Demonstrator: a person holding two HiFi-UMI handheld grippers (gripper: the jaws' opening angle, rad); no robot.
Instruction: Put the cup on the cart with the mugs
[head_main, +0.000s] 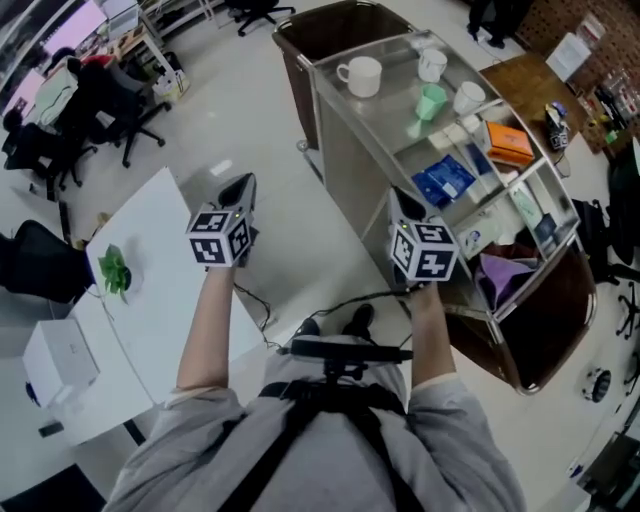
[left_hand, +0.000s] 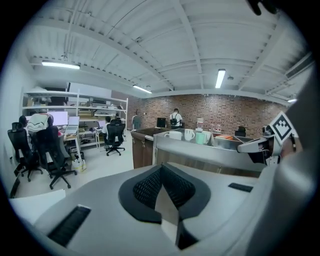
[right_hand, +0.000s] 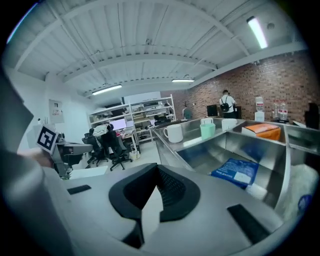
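Observation:
A pale green cup (head_main: 430, 100) stands on the top shelf of the steel cart (head_main: 350, 150), among white mugs (head_main: 360, 75). In the right gripper view the green cup (right_hand: 207, 130) sits just behind a white mug (right_hand: 174, 133). The left gripper view shows the same cup (left_hand: 200, 137) far off on the cart top. My left gripper (head_main: 237, 187) is shut and holds nothing, out over the floor left of the cart. My right gripper (head_main: 402, 203) is also shut and empty, close to the cart's near side. Both point toward the cart.
The cart's lower tray holds a blue packet (head_main: 445, 180) and an orange box (head_main: 508, 142). At the left stands a white table (head_main: 170, 290) bearing a green object (head_main: 113, 268) and a white box (head_main: 60, 360). Office chairs (head_main: 110, 110) stand further off.

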